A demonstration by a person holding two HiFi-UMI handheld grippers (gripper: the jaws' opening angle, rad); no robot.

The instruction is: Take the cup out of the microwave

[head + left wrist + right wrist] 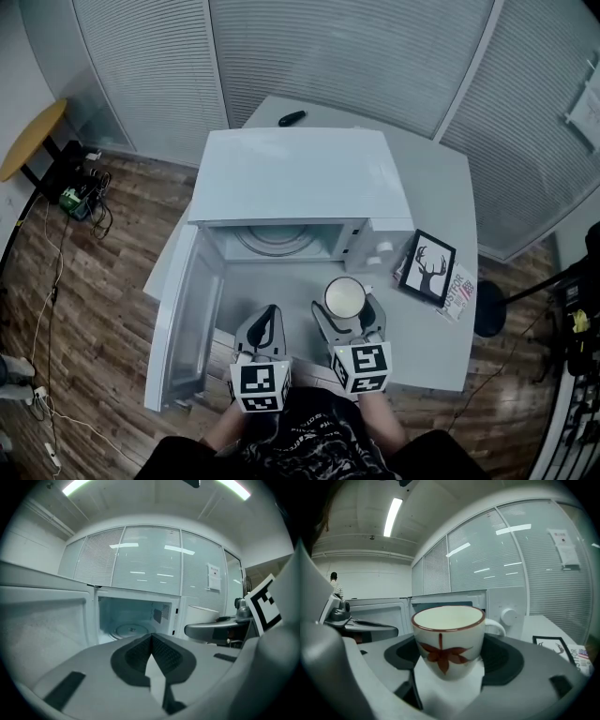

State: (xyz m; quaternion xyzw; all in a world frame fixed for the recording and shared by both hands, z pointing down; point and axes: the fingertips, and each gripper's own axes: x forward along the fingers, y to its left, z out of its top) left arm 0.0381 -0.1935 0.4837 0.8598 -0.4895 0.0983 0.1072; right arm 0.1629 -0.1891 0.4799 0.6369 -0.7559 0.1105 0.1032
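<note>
A white cup point(345, 298) with a red rim and a red leaf pattern point(449, 637) is outside the microwave point(291, 178), just in front of its open cavity, above the grey table point(441, 187). My right gripper point(346, 306) is shut on the cup, one pad on each side of it point(449, 665). The handle points right, toward the control knob point(509, 616). My left gripper point(270, 314) hangs beside it to the left, shut and empty, its tips meeting point(151, 637) in front of the cavity. The glass turntable point(129, 630) inside is bare.
The microwave door point(183, 319) stands swung open at the left, close to my left gripper. A framed deer picture point(428, 268) and a booklet point(458, 292) lie right of the cup. A black remote point(292, 118) lies behind the microwave. Cables point(80, 197) cover the floor at left.
</note>
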